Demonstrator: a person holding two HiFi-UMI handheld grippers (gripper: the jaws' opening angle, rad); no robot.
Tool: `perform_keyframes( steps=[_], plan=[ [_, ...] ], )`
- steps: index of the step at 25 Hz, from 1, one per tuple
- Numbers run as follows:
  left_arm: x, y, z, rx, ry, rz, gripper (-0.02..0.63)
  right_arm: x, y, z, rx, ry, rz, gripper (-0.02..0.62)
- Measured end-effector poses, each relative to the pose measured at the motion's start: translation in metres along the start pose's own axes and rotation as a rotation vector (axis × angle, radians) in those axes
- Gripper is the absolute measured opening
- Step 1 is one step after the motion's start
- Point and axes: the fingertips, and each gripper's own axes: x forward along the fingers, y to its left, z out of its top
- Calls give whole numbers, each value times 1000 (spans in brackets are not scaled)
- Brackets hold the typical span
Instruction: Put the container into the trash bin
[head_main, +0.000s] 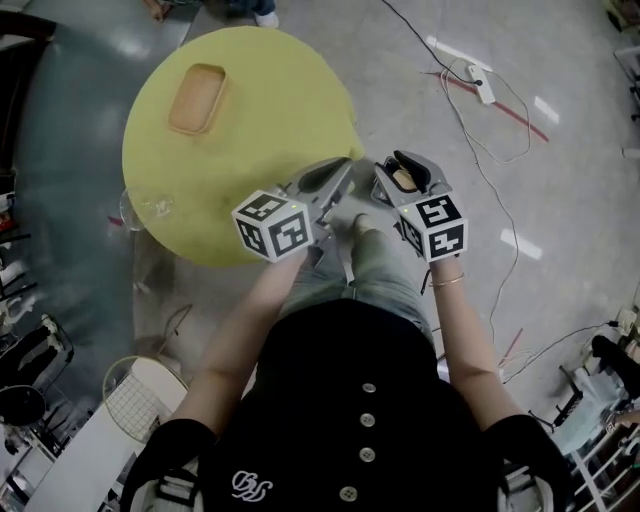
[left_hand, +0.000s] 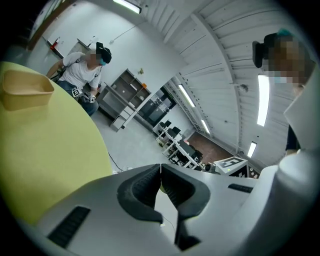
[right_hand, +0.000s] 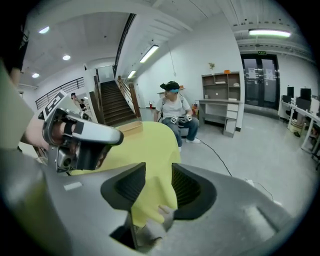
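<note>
A tan, empty container (head_main: 197, 97) rests on the far left part of the round yellow table (head_main: 270, 100). In the left gripper view the container (left_hand: 25, 89) shows at the upper left, and in the right gripper view the container (right_hand: 131, 127) is far off on the table. Both grippers hang in the air over the table's near right edge, well short of the container. My left gripper (head_main: 343, 172) is shut with nothing between its jaws (left_hand: 160, 172). My right gripper (head_main: 396, 168) is open and empty, with the table showing through the gap (right_hand: 157, 182).
A white wire basket (head_main: 135, 398) stands on the floor at the lower left, near the table's front. Cables and a power strip (head_main: 481, 84) lie on the floor to the right. A seated person (right_hand: 174, 113) is beyond the table.
</note>
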Motion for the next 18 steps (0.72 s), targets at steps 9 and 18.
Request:
perform_keyframes(
  steps=[9, 18],
  plan=[
    [-38, 17, 37, 8, -80, 42, 17, 22, 75, 55, -67, -76, 210, 146],
    [-86, 24, 60, 44, -168, 88, 17, 24, 124, 89, -94, -122, 331, 20]
  ],
)
